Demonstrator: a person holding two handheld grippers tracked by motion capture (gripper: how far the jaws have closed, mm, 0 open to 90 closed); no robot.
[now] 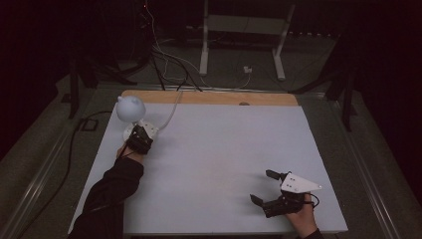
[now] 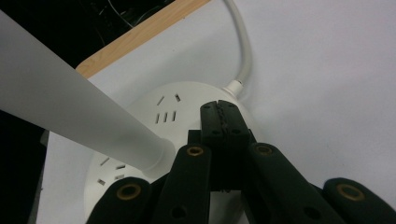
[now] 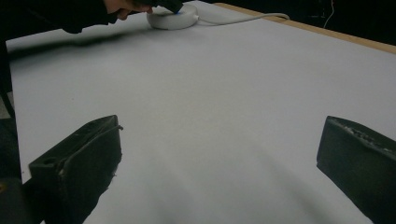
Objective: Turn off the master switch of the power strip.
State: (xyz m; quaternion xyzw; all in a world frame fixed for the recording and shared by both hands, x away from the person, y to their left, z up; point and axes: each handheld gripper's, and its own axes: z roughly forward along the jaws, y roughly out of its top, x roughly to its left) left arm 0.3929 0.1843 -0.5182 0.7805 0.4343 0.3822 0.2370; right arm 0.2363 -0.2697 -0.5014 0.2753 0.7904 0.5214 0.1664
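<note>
Left gripper (image 2: 218, 108), jaws pressed together, prods the lamp base (image 2: 187, 105) at ten o'clock (likely its switch); next, lift off. Right gripper (image 1: 263, 186) idles wide.

room: dark | floor (image 1: 45, 149): grey carpet | white frame legs (image 1: 204, 50) behind | cables (image 1: 164, 55) on floor

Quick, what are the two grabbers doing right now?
Left gripper: shut, tips pressed on the lamp base, holding nothing.
Right gripper: open, empty.
</note>
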